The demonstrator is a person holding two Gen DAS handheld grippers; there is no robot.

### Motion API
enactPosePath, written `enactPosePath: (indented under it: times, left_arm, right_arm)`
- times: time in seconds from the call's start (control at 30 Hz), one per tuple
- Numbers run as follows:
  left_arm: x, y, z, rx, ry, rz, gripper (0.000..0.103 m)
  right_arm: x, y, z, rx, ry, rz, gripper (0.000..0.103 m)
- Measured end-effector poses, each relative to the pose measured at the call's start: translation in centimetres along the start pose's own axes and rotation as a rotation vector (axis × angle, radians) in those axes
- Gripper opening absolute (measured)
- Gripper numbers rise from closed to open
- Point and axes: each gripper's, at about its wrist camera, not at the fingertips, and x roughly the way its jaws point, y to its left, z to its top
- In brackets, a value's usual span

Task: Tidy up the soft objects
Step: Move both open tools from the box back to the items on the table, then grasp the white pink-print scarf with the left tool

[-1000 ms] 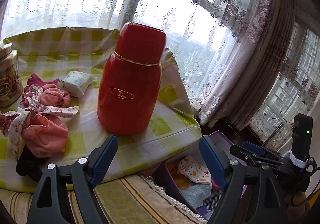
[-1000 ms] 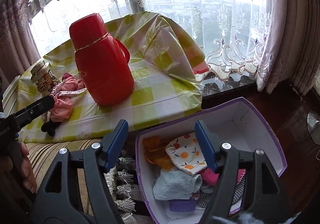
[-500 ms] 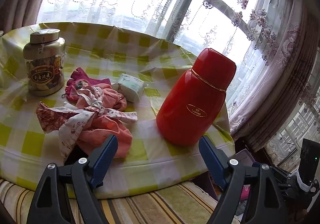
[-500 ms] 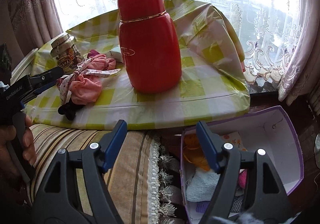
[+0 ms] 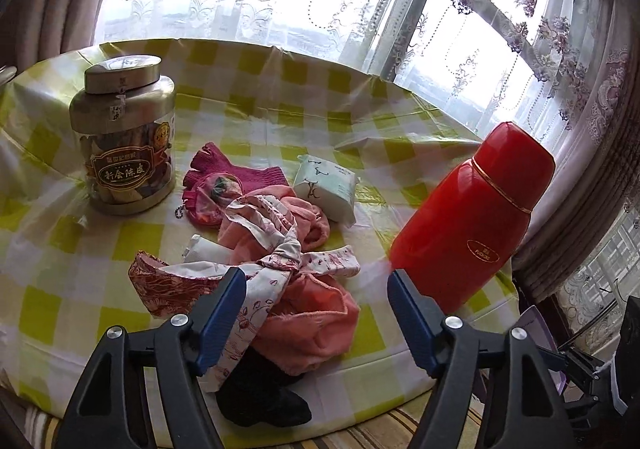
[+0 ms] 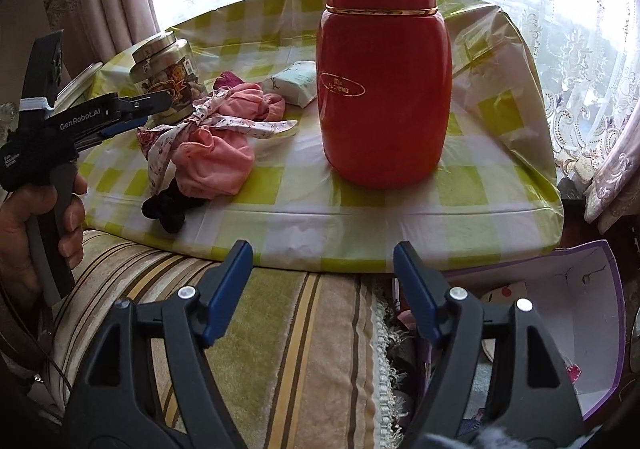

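A pile of soft things lies on the checked table: a pink cloth (image 5: 308, 321) tied with a printed ribbon (image 5: 280, 261), a magenta glove (image 5: 236, 177), a black cloth (image 5: 260, 397) at the table edge and a white tissue pack (image 5: 326, 189). My left gripper (image 5: 316, 317) is open and empty, just above the near side of the pile. The pile shows in the right wrist view too (image 6: 212, 157). My right gripper (image 6: 322, 285) is open and empty over the striped cushion, short of the table. The left gripper (image 6: 132, 117) appears there beside the pile.
A red thermos (image 5: 472, 217) stands right of the pile, large in the right wrist view (image 6: 380, 61). A metal-lidded jar (image 5: 120, 137) stands at the left. A purple-edged box (image 6: 560, 329) with cloths sits on the floor at the right. A striped cushion (image 6: 280, 349) fronts the table.
Both grippers have swung left, away from the box and toward the table. The left gripper has closed in on the cloth pile. Both stay open and empty.
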Motion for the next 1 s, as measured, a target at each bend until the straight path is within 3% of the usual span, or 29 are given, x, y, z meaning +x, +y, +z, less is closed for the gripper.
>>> enactPosePath:
  times: [0.33, 0.53, 0.57, 0.77, 1.0]
  left_arm:
    - [5.1, 0.4, 1.3, 0.070, 0.096, 0.063, 0.068]
    - [7.6, 1.2, 0.6, 0.086, 0.145, 0.087, 0.044]
    - [7.6, 1.5, 0.6, 0.078, 0.143, 0.084, 0.037]
    - [6.2, 3.7, 0.6, -0.008, 0.082, 0.056, 0.025]
    - [3.8, 6.2, 0.6, -0.108, -0.030, 0.045, 0.022]
  right_arm:
    - [2.2, 2.5, 1.2, -0.056, 0.039, 0.027, 0.078]
    - [3.3, 3.9, 2.1, -0.084, 0.053, 0.041, 0.081]
    - [3.6, 4.3, 2.3, -0.092, 0.058, 0.045, 0.081]
    - [4.9, 7.0, 3.8, -0.165, 0.045, 0.075, 0.084]
    - [7.6, 9.9, 5.1, -0.214, 0.057, 0.110, 0.086]
